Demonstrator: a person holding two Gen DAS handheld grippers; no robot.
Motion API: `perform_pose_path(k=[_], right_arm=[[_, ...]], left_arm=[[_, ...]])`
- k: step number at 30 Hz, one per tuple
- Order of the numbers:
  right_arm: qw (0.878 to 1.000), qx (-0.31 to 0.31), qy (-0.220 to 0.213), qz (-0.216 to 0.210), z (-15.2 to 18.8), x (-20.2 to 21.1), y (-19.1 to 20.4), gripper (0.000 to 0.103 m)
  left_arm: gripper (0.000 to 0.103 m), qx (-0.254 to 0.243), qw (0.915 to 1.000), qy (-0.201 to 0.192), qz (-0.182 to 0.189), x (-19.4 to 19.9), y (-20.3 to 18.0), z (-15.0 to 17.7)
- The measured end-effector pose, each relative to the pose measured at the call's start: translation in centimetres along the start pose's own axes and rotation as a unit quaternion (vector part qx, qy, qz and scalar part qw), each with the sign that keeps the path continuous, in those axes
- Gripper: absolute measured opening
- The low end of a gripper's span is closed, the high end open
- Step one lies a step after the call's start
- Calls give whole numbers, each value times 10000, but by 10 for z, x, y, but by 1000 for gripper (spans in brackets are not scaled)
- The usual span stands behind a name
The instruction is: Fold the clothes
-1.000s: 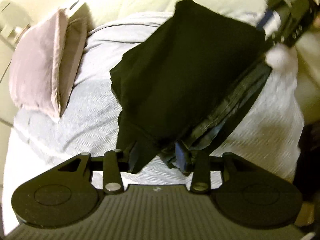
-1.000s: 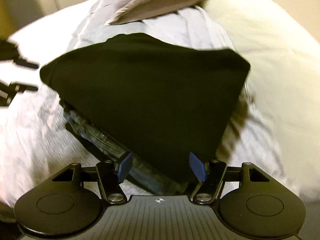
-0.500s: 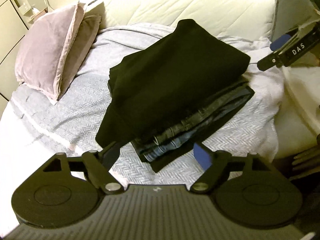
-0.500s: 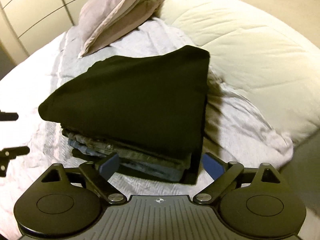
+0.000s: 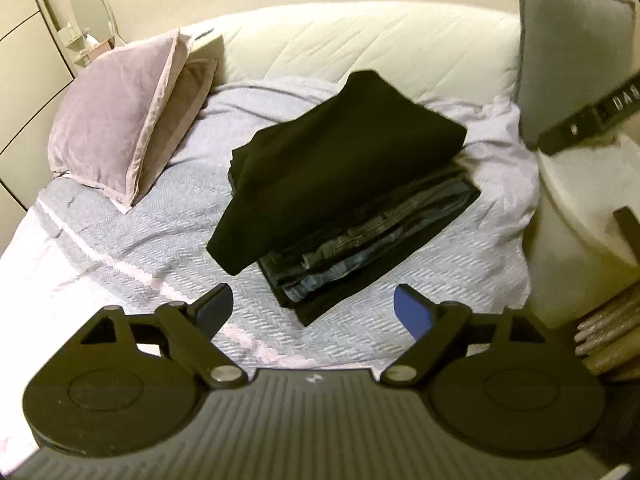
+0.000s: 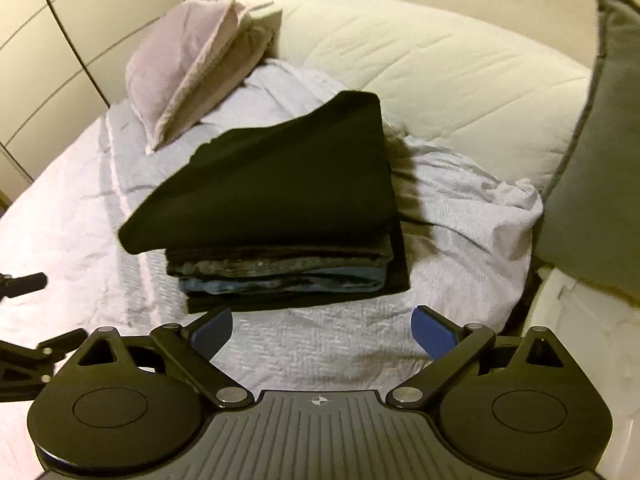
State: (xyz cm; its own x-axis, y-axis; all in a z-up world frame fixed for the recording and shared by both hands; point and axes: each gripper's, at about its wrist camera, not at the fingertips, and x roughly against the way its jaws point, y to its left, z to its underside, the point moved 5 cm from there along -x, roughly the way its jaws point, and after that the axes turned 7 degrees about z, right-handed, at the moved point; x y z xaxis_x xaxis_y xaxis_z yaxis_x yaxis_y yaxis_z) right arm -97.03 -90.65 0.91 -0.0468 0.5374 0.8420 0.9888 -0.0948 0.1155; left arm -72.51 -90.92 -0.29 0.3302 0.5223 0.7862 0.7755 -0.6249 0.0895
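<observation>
From the left wrist, the left claw (image 5: 313, 307) has just spread wide with nothing between its pads, and the folded black garment (image 5: 336, 168) lies on the stack of clothes (image 5: 372, 248) on the bed (image 5: 120, 240). From the right wrist, the right claw (image 6: 322, 330) has likewise just opened, empty, short of the stack's near edge. The release looks done; a clean retreat should lift both claws clear without snagging the overhanging black corner.

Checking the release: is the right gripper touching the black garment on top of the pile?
Apart. The right wrist view shows the right gripper open, grey blanket between it and the black garment.

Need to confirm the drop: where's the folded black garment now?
In both wrist views, the black garment lies centre frame atop the stack of folded jeans on the grey bedspread, right of the pink pillows.
</observation>
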Motion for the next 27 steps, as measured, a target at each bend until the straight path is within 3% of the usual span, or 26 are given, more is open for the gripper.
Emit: perform_pose_path(k=[9,20,27], right_arm=[[9998,-177,-17,28,28,29,13,99],[9986,398,-339,-106,-4,39,23,99],[9974,648,-299,-90,-9,39,6,99]], left_arm=[[86,233,9995,39,192,19,-18,14],[86,892,9959,128,32,19,-25,-11],[86,991,9947,276,-65,14,-40,-22]])
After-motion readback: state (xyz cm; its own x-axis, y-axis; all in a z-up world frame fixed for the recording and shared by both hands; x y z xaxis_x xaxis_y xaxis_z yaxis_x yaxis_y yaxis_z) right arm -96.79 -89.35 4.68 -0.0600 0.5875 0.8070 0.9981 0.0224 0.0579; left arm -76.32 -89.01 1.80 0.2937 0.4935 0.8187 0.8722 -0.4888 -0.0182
